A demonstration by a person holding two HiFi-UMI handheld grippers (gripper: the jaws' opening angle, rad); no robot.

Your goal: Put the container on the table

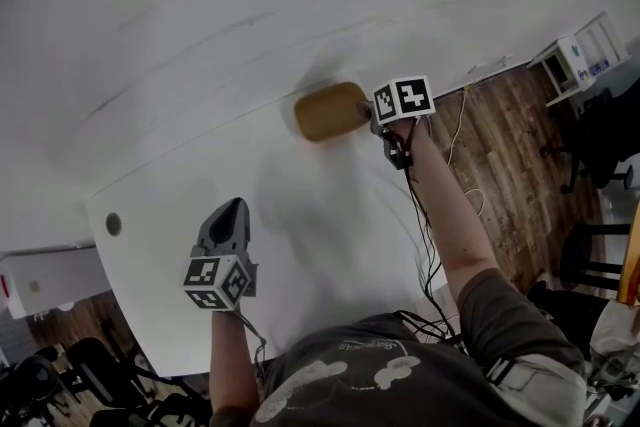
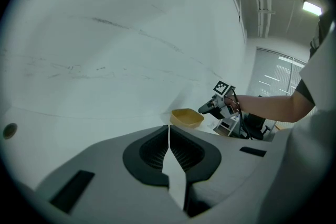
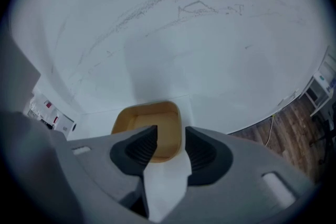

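While on one table (image 1: 300, 255), one container (image 1: 328, 111).

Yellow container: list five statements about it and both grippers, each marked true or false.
1. The yellow container rests on the white table. True.
2. The right gripper is shut on the container. False: its jaws stand apart and do not press on it.
3. The left gripper is shut with nothing between its jaws. True.
4. The container holds a red ball. False: it looks empty.
5. The left gripper touches the container. False: it is well apart from it, nearer the person.
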